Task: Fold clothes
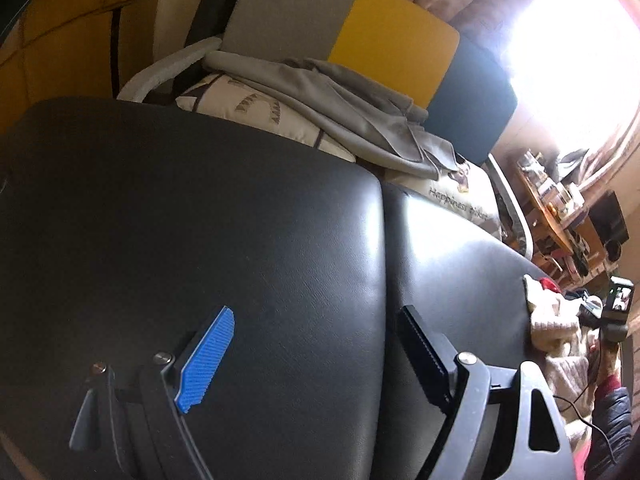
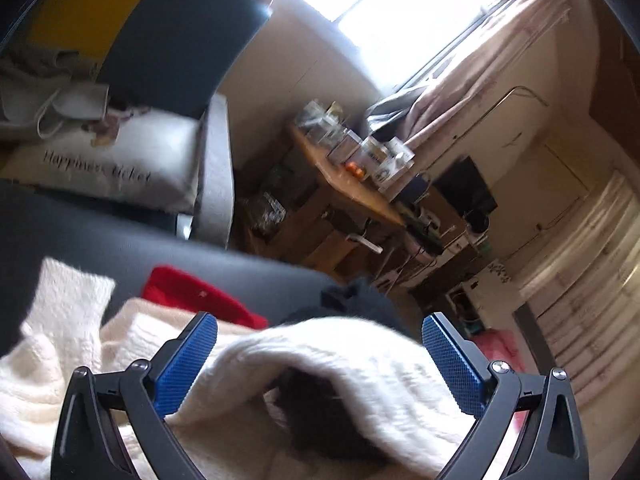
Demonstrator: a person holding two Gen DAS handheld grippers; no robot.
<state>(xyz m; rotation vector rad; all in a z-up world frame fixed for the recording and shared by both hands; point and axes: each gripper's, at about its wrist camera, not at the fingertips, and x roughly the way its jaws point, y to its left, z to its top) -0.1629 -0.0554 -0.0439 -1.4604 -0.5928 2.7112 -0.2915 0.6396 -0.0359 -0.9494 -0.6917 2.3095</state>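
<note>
A cream knitted garment (image 2: 328,364) lies bunched on the black leather surface (image 2: 120,248), a fold of it arching between the jaws of my right gripper (image 2: 320,344), which is open and wide apart around it. A red garment (image 2: 192,292) and a dark garment (image 2: 360,296) lie just beyond it. My left gripper (image 1: 316,320) is open and empty, hovering over bare black leather (image 1: 200,208). In the left wrist view the cream garment (image 1: 552,320) shows at the far right, with the other handheld gripper (image 1: 618,308) beside it.
A grey garment (image 1: 360,120) drapes over printed pillows (image 1: 248,104) against a grey, yellow and blue cushion (image 1: 384,36) at the back. A cluttered wooden table (image 2: 360,184) stands beyond the surface's right edge, under a bright window.
</note>
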